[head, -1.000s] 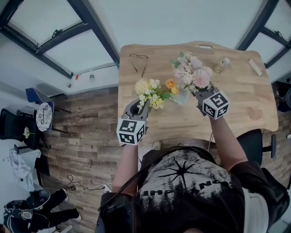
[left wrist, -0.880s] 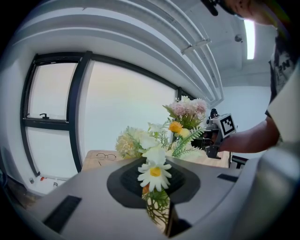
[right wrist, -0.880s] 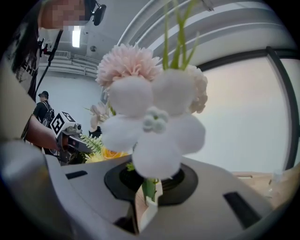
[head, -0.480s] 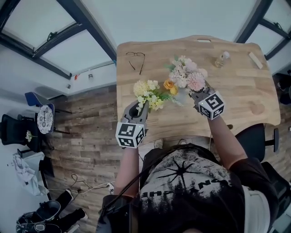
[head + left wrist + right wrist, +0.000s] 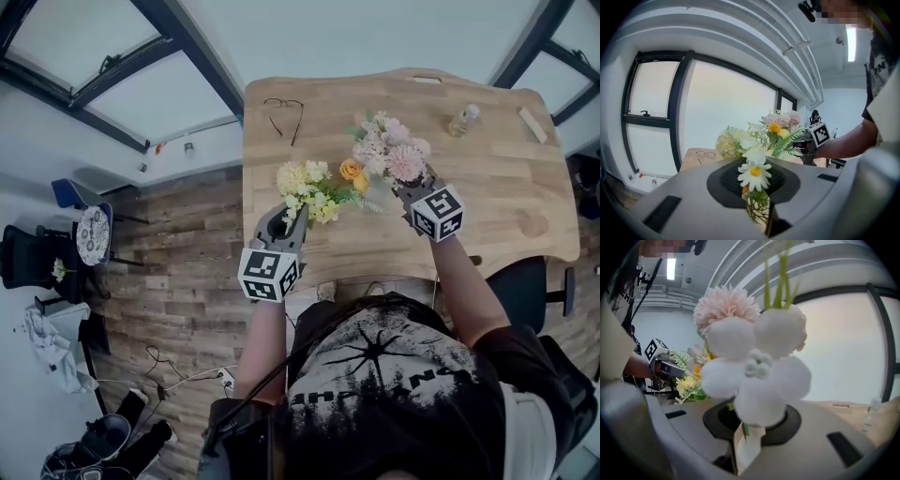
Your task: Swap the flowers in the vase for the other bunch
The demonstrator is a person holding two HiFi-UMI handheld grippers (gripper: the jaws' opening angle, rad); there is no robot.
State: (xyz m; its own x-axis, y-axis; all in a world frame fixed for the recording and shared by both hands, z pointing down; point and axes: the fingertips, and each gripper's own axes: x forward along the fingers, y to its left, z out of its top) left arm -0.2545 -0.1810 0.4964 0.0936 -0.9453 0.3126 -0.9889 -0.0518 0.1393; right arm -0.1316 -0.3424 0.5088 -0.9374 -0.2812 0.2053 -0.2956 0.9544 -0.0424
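My left gripper is shut on the wrapped stems of a yellow and white bunch, held above the table's near left part. A daisy stands just past its jaws. My right gripper holds the pink bunch by its paper-wrapped stems. Its jaws are opening with the stems still between them. The glass vase is mostly hidden under the blooms, between the two bunches. Each gripper shows in the other's view: the right gripper and the left gripper.
The wooden table carries a pair of glasses at the far left, a small bottle and a pale block at the far right. Windows lie beyond the table; plank floor to the left.
The right gripper has sunk toward the table with the pink bunch, close beside the yellow one. The left gripper has kept still.
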